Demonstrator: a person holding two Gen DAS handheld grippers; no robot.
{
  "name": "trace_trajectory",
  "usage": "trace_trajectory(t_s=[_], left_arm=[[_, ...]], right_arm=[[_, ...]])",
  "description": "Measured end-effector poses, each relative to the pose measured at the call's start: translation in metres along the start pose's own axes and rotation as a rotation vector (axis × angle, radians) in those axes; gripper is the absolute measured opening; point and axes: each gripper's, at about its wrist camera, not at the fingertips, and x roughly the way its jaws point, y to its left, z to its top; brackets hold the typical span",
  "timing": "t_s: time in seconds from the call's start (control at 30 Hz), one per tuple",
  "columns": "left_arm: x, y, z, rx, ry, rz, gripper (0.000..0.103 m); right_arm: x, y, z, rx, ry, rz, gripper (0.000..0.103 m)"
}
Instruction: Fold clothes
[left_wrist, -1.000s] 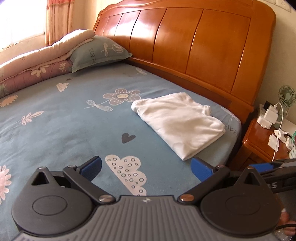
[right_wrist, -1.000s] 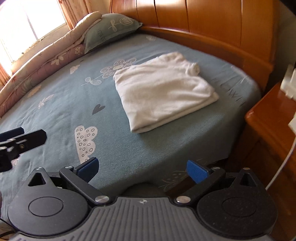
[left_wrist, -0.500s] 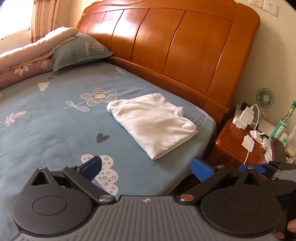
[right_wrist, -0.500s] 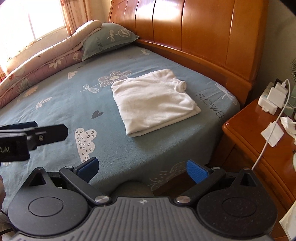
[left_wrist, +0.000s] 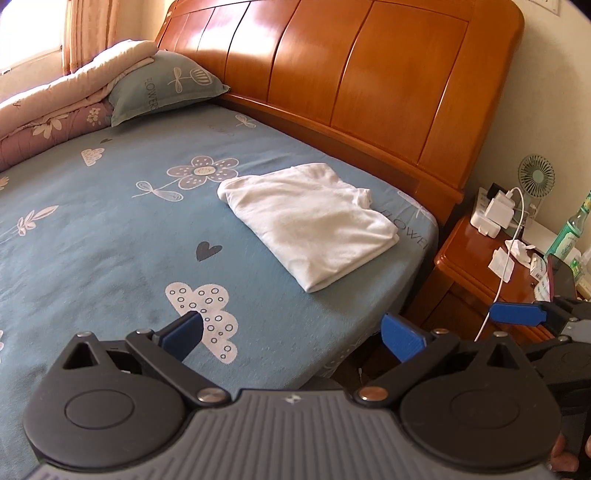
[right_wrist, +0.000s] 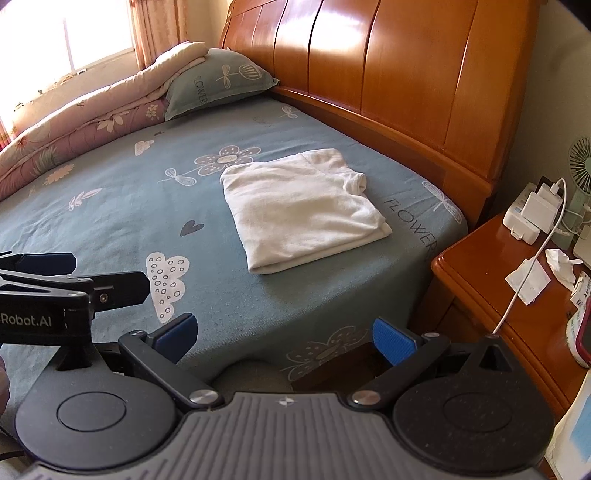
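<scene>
My left gripper (left_wrist: 291, 334) and right gripper (right_wrist: 284, 334) both hang with jaws spread wide and empty, well short of the folded white shirt (left_wrist: 310, 221). The shirt lies flat near the wooden headboard (left_wrist: 369, 74), a soft, slightly rumpled rectangle on the blue flower-printed sheet (left_wrist: 110, 229), close to the mattress corner beside the glossy nightstand (left_wrist: 480, 273).

A white garment (left_wrist: 310, 223) lies folded into a flat, neat rectangle on the bed (left_wrist: 110, 236), near its corner by the headboard (left_wrist: 369, 74), collar bunched at the headboard-side edge.
</scene>
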Motion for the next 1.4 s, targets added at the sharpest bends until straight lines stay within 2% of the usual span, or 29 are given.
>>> trace_trajectory(t_s=[0.6,1.13,1.4], left_arm=[[0.003,0.000,0.000,0.005,0.014,0.032,0.103],[0.014,0.009,0.001,0.004,0.041,0.103,0.103],[0.015,0.013,0.000,0.011,0.042,0.115,0.103]], right_arm=[[0.004,0.001,0.002,-0.004,0.012,-0.005,0.103],[0.009,-0.003,0.004,-0.002,0.020,-0.020,0.103],[0.012,-0.006,0.005,0.006,0.026,-0.027,0.103]])
